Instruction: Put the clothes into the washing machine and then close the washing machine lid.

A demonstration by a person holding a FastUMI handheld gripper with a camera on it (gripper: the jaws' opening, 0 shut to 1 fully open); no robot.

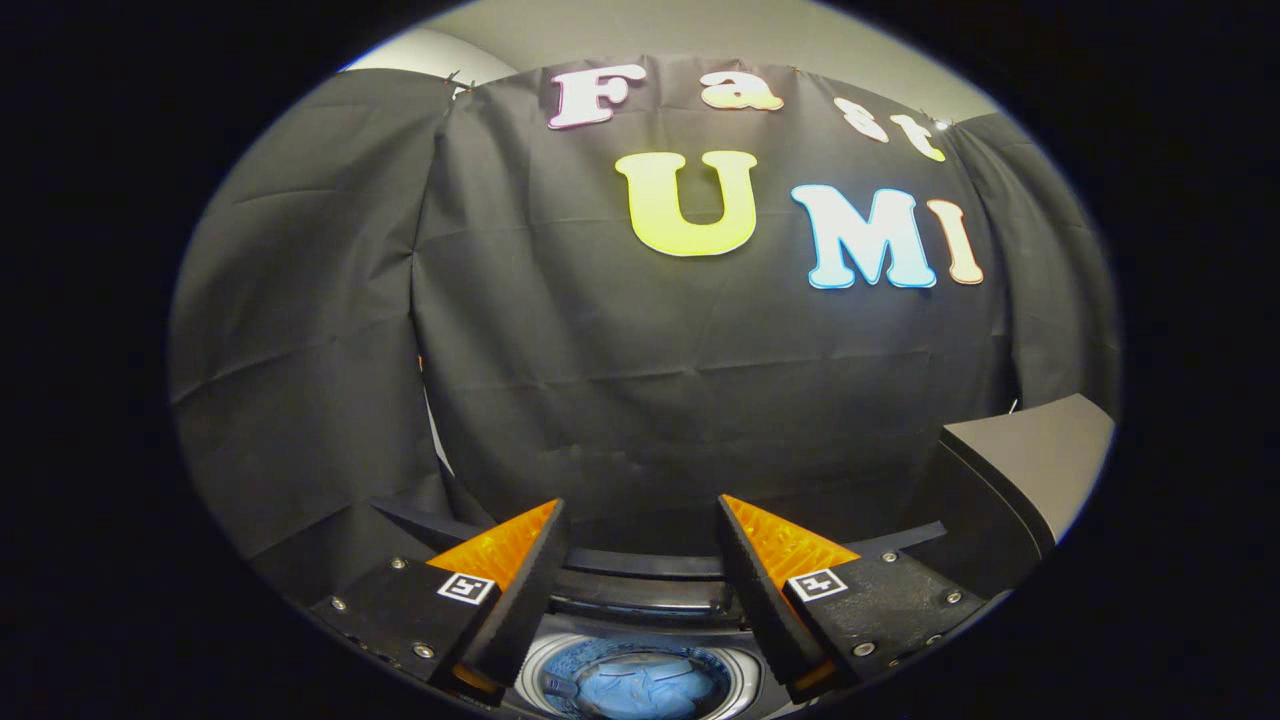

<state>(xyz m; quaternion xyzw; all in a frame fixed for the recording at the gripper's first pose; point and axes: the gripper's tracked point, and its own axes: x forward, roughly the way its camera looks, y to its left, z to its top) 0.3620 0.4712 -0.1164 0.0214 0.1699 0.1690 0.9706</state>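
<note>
Gripper view: the gripper (640, 530) hangs over the washing machine (640, 600), its two fingers (520, 580) spread well apart with nothing between them but open air and the dark back rim of the machine. Each finger is a black wedge faced on the inside with ribbed orange padding, and each carries a small square black-and-white marker on its top plate, held with bright screws.

Low in the centre of the frame, below and between the finger bases, the round drum mouth shows a pale metal ring, and inside it lies the clothes (640, 688), a soft crumpled bundle of blue fabric. So the load looks to be in already, sitting almost straight beneath the gripper.

What the next move turns on, I'd judge, is the lid (1020, 470). It stands raised at the lower right of the frame, to the right of the right finger and beyond it: a broad, flat, dark slab with a smooth matte grey face and a hard straight edge, tilted up and back, its long edge running away from the fingers. It lies well apart from both fingers, nearer the right one. To shut it, the gripper would need to travel rightward and up, get behind that top edge, and push it forward and down over the drum.
</note>
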